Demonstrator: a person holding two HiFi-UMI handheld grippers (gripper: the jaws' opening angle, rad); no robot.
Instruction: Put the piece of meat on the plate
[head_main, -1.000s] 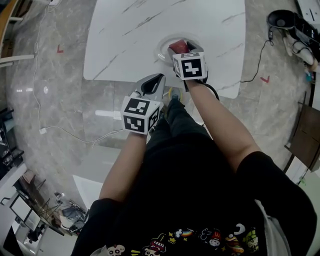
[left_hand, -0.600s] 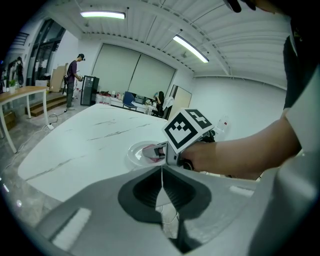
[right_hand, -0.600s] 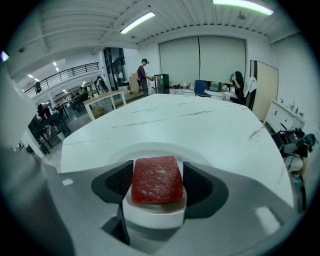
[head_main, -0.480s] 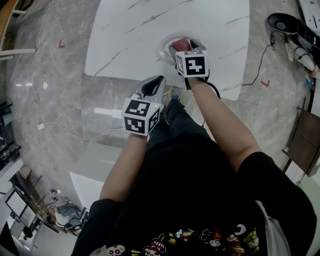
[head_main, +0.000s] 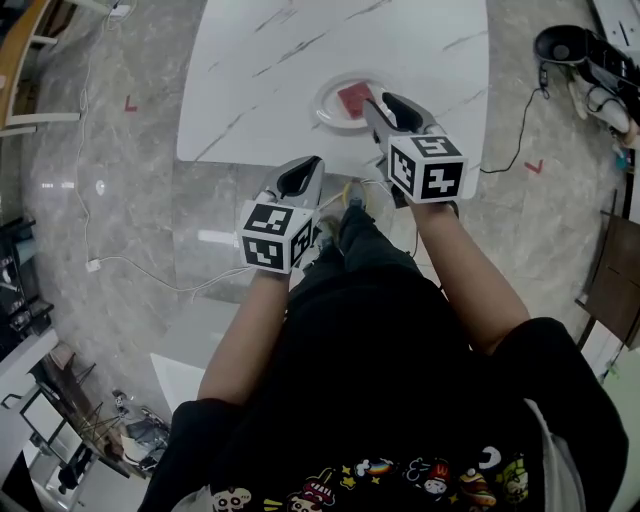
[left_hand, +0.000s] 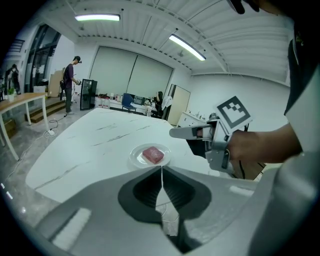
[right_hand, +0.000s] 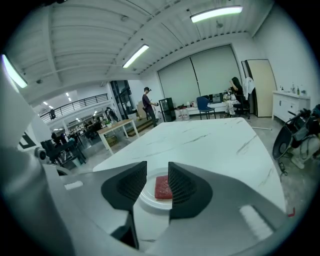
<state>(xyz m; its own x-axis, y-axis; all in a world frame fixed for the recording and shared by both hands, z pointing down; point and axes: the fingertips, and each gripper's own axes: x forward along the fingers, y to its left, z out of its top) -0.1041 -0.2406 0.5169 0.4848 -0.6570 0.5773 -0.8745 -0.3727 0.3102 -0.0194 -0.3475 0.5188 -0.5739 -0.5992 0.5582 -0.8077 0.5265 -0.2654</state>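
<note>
Now right tool (head_main: 380, 104) withdrawn from plate (head_main: 326, 110), jaws spread, empty; meat (head_main: 354, 100) left there; left tool (head_main: 303, 170) pressed together.

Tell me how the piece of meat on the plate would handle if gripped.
The piece of meat looks like a flat, square-edged slab, so probably firm rather than floppy. Lying flat on the plate, it shouldn't roll or tip. Pushed, it may slide across the smooth plate.

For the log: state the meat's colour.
Red piece of meat, clearest in the left gripper view.
</note>
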